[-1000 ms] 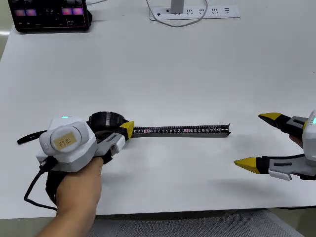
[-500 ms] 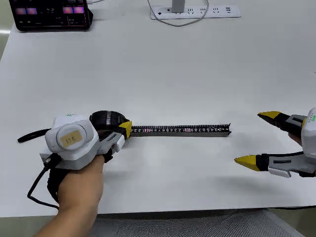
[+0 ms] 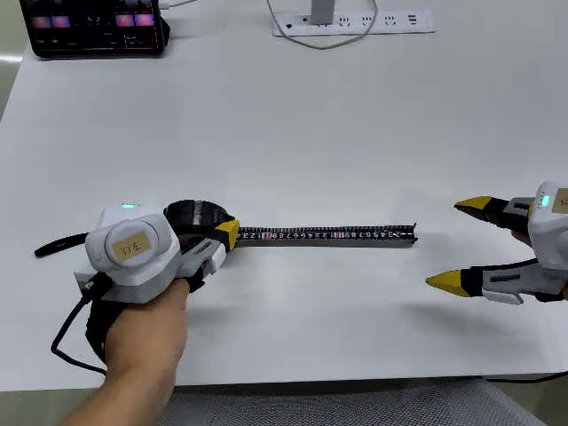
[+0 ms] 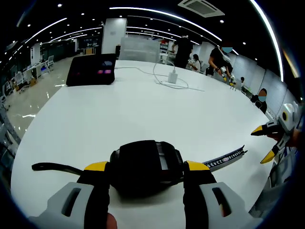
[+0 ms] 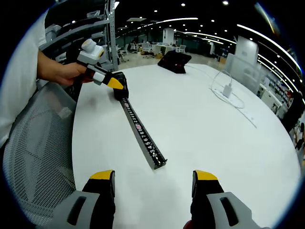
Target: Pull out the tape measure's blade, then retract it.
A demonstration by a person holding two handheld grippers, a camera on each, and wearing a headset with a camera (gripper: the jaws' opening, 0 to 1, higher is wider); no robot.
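- The left gripper (image 4: 147, 167) is closed around the black case (image 3: 197, 217), one jaw on each side, and the case rests on the table (image 3: 311, 115).
- The blade (image 3: 328, 234) is out. It lies flat on the table and runs straight to the right of the case, and nothing holds its hook (image 5: 159, 164).
- The right gripper (image 3: 456, 243) is wide open and empty. It is on the far side of the hook from the case, near it but apart.
- I judge that the pull is done and the retraction is the step in hand.
- To do it well, keep the case firm and level so it does not twist.
- Keep the blade in one line with the mouth of the case, and let it go in slowly. The right gripper could guide the hook so it does not whip.
- The blade has a printed scale with numbers, too small to read.
- The yellow sticker (image 3: 127, 244) on the left gripper has handwriting that I cannot read.
- I see no brand on the case.
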